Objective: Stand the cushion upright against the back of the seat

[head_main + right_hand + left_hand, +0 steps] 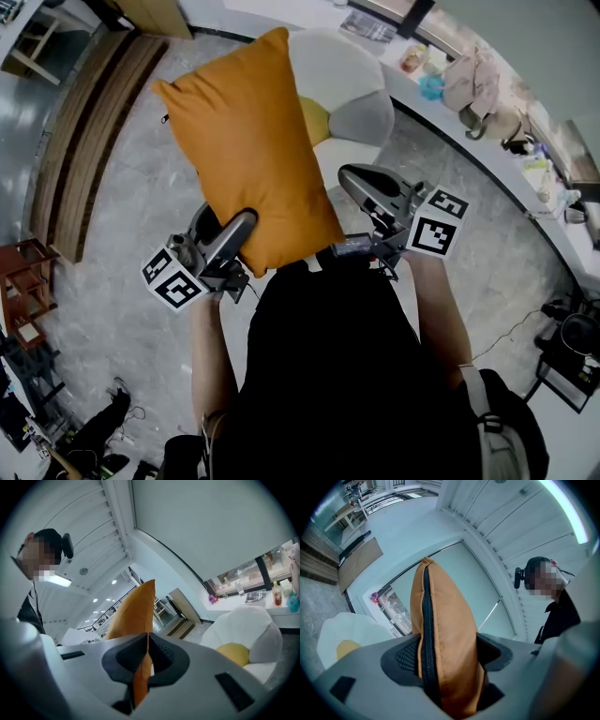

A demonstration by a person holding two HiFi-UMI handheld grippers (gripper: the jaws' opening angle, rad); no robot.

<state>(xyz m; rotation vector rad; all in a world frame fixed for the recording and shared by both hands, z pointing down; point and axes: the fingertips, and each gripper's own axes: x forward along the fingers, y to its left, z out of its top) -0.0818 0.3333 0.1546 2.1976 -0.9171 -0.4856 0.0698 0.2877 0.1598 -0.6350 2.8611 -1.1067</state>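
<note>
Holding the orange cushion (248, 141) up in the air with both grippers, I have it spread flat across the upper middle of the head view, its top corner reaching the upper edge of the frame. My left gripper (246, 225) sits at the cushion's lower edge, left of centre. Its jaws stand wide, yet they are clamped on the cushion: in the left gripper view the thick zipped side fills the gap between the pads, with the dark zip (427, 634) running up the middle of the frame. My right gripper (349, 178) is at the cushion's right-hand edge. Its jaws are almost together, pinching only a thin flap of the orange fabric, which the right gripper view shows as a narrow strip rising between the pads. The cushion touches nothing but the two grippers. Behind it, toward the upper right of the head view, is the white seat (347, 66), with a yellow round part (317, 120) and a grey part (370, 117) showing just right of the cushion. Grey marbled floor (141, 234) lies below.
</note>
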